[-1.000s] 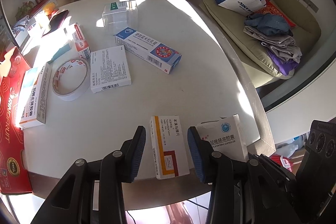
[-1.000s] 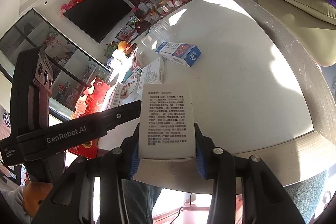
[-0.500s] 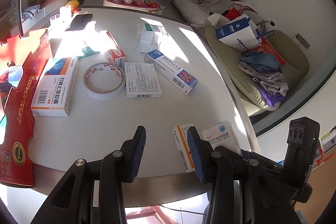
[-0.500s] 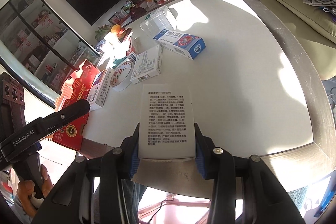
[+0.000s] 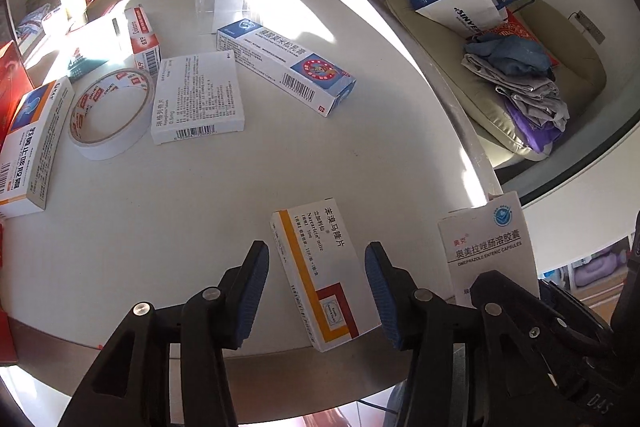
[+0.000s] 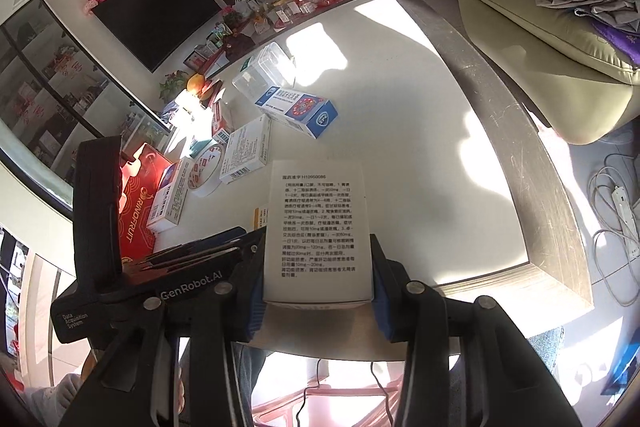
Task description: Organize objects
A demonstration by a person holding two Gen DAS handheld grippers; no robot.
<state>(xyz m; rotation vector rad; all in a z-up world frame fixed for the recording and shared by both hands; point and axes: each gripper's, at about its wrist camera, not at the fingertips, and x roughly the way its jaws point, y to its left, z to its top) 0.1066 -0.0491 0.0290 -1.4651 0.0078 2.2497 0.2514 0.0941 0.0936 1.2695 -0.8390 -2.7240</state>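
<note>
left gripper (image 5: 314, 293) jaws just opened, apart around yellow-striped box (image 5: 326, 277) lying near table (image 5: 168, 227) front edge, pads clear of it. right gripper (image 6: 318, 285) clamped on white capsule box (image 6: 318, 233), held above edge. left view only: capsule box front label. right view only: back print, left gripper body beside it.

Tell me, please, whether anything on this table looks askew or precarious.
The white box with a yellow stripe lies skewed at the white table's near edge, one corner seemingly past it, between the open left gripper's jaws.
</note>
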